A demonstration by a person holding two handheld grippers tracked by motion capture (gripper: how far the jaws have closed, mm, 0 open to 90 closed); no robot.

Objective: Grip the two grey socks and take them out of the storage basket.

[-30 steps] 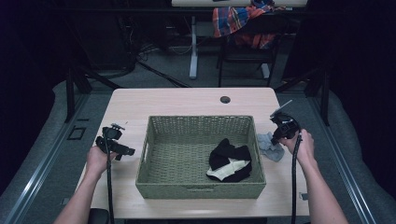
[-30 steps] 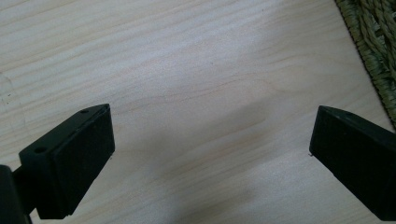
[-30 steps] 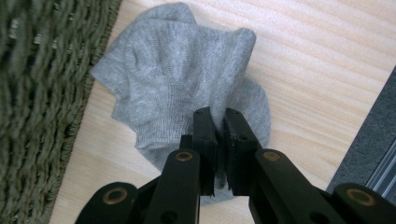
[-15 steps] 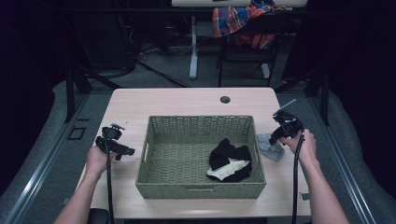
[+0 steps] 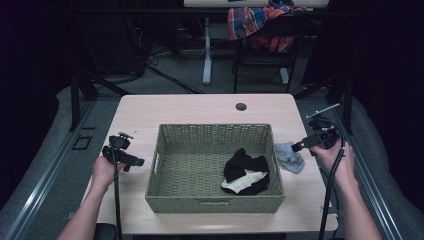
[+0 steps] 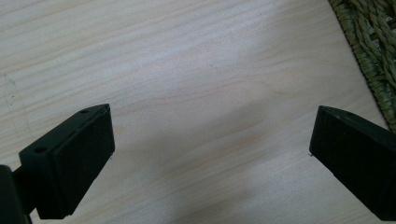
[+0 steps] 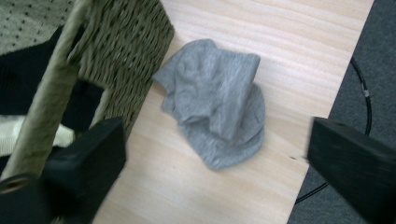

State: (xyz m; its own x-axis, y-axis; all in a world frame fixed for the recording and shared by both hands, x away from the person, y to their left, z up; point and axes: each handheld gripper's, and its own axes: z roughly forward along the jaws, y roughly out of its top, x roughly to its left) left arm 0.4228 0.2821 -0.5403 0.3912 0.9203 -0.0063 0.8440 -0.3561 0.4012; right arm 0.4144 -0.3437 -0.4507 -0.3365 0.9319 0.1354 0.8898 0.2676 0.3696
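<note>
We find the right gripper (image 7: 215, 154) nearest the work, its fingers (image 7: 88, 158) spread wide and holding nothing, poised above the grey sock (image 7: 215, 109). The sock lies crumpled on the worktop (image 7: 261, 42), just beside the right wall of the woven basket (image 7: 116, 51) and close to the worktop's right edge.

In our judgement the main risk sits here. One finger hangs over the basket wall rather than over bare wood; a straight descent would likely land it on the rim, tilting the basket or blocking the close. The other finger hangs past the worktop edge, so a sideways drag could sweep the sock off toward the floor (image 7: 359, 56). The sock is soft and bunched; a shallow pinch may catch a single fold and let it slip during the lift over the wall.

In the high view the sock (image 5: 290, 156) rests outside the basket (image 5: 215, 131), while a dark garment with a pale patch (image 5: 245, 172) already lies inside; a low carry could snag the rim.

Farther off, the left gripper (image 6: 210, 149) rests over bare worktop left of the basket, fingers (image 6: 70, 154) spread and empty, well apart from the sock. We note little hazard there, save nudging the basket (image 6: 373, 51) if it swings in.
</note>
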